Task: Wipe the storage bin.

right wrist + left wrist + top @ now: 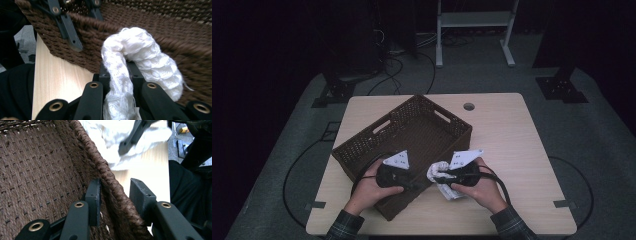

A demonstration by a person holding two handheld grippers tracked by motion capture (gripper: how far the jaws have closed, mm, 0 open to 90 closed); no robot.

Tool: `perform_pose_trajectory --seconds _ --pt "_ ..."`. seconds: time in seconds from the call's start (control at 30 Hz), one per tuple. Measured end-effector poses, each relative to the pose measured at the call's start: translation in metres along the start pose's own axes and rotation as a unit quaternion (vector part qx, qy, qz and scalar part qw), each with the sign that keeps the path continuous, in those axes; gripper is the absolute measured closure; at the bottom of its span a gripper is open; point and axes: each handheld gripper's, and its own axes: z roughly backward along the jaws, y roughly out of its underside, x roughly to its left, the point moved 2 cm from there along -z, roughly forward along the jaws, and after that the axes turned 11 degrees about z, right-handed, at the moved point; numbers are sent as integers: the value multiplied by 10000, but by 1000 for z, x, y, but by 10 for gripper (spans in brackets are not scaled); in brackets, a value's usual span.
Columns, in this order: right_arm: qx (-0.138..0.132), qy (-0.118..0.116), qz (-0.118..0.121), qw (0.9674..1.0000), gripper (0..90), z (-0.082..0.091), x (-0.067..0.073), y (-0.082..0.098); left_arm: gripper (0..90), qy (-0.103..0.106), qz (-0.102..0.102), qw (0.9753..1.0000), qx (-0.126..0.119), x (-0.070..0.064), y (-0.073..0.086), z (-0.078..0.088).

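At the near edge of a pale wooden surface [512, 130], the left claw [113, 195] straddles and grips the rim of a brown woven basket [412, 125]. Just to its right, the right claw [119, 75] clenches a white knitted cloth [140, 50], which looks soft, light and floppy, best pinched mid-bundle.

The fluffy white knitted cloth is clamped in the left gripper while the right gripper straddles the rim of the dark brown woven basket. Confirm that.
Not quite: the grippers are swapped. In the right gripper view the right gripper is shut on the fluffy white knitted cloth. In the left gripper view the left gripper straddles the rim of the dark brown woven basket.
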Motion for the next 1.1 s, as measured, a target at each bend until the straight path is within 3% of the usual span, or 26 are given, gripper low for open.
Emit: perform_pose_trajectory --seconds 0.27,0.93,1.1 --pt "424 -158 -83 9989 775 -22 2 14 613 -7 -13 10000 -4 0 0 0" --pt "904 -502 -236 9944 774 -52 9 31 612 -8 -15 10000 -3 0 0 0" --pt "976 -488 -87 9940 774 -52 11 29 613 -8 -18 10000 -10 0 0 0"
